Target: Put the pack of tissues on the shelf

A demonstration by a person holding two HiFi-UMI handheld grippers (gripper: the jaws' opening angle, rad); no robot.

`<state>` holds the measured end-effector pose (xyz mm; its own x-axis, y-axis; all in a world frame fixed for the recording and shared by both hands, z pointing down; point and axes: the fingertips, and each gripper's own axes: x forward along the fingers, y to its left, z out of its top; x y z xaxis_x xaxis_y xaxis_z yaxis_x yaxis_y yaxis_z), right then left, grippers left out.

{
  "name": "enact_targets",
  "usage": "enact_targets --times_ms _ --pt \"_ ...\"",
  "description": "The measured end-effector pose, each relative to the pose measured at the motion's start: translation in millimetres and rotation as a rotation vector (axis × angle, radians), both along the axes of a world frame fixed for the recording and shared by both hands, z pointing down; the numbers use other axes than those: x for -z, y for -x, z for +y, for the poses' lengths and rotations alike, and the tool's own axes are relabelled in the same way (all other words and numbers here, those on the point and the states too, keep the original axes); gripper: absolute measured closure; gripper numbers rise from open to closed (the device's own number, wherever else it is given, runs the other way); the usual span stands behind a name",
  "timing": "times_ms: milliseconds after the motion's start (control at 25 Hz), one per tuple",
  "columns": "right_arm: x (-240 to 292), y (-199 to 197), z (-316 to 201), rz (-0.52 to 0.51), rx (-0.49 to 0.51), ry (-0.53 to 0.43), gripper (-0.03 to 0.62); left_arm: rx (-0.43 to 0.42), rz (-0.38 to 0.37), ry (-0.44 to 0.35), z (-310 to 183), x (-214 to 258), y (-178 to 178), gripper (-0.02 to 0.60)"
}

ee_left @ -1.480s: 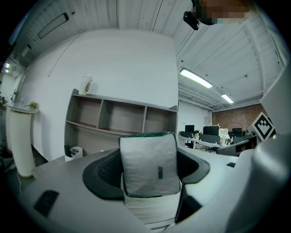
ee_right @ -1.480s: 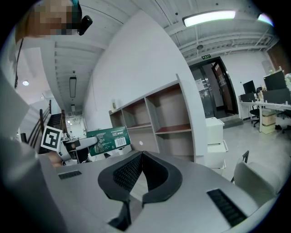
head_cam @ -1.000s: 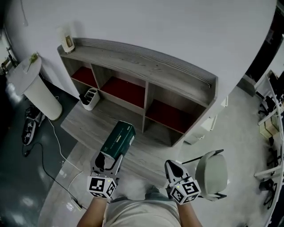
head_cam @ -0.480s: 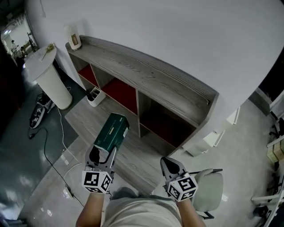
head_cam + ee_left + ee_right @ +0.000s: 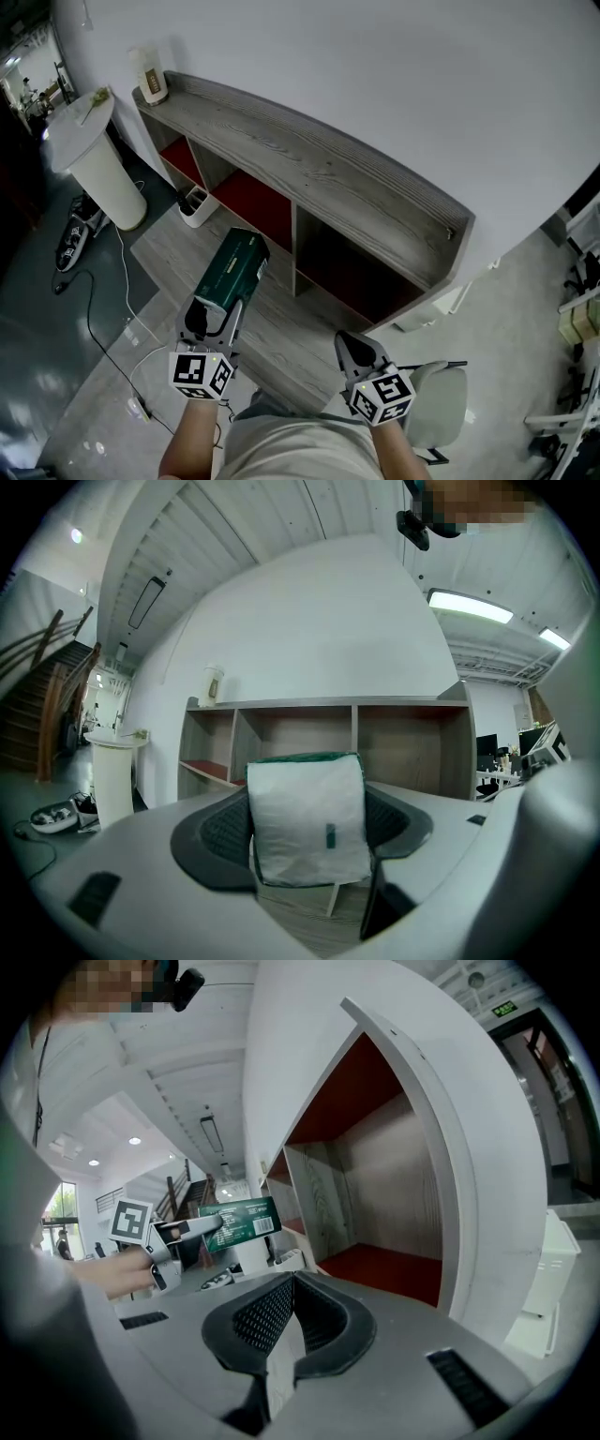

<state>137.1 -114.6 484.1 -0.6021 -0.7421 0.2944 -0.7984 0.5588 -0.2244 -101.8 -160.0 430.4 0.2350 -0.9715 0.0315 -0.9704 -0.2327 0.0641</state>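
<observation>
The left gripper (image 5: 208, 322) has its fingers spread wide and clamped on the near end of the pack of tissues (image 5: 232, 270), a long green pack with a white end face. The left gripper view shows that end sitting squarely between the pads. The pack hangs in the air in front of the shelf (image 5: 319, 169), pointing toward it and clear of it, over the wood-grain floor. The right gripper (image 5: 356, 353) hovers lower right, its fingers closed together with nothing in them.

The main risk is likely the hold itself. The pack is gripped at one end only, so most of its length sticks out unsupported (and the wrapper looks soft and slick). A quick swing or tilt could let it droop, twist between the pads, or slip out onto the floor.

The far end leads the way, so it could catch the shelf's front edge or an upright divider (image 5: 293, 246) if the approach is off-line, which would lever the pack loose. The small white caddy (image 5: 194, 206) on the floor by the left compartments is another thing a low approach could knock.
</observation>
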Motion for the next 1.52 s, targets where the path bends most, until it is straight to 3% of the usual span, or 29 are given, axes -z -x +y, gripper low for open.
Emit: enact_targets --times_ms 480,720,1520 --pt "-4 16 -34 0.032 -0.16 0.015 0.566 -0.14 0.021 0.005 -90 -8 14 0.238" --pt "-11 10 -44 0.059 -0.24 0.034 0.566 -0.222 -0.014 -0.008 -132 -19 2 0.236" --pt "-25 9 -58 0.125 -0.318 0.078 0.566 -0.291 -0.036 -0.067 -203 -27 -19 0.232"
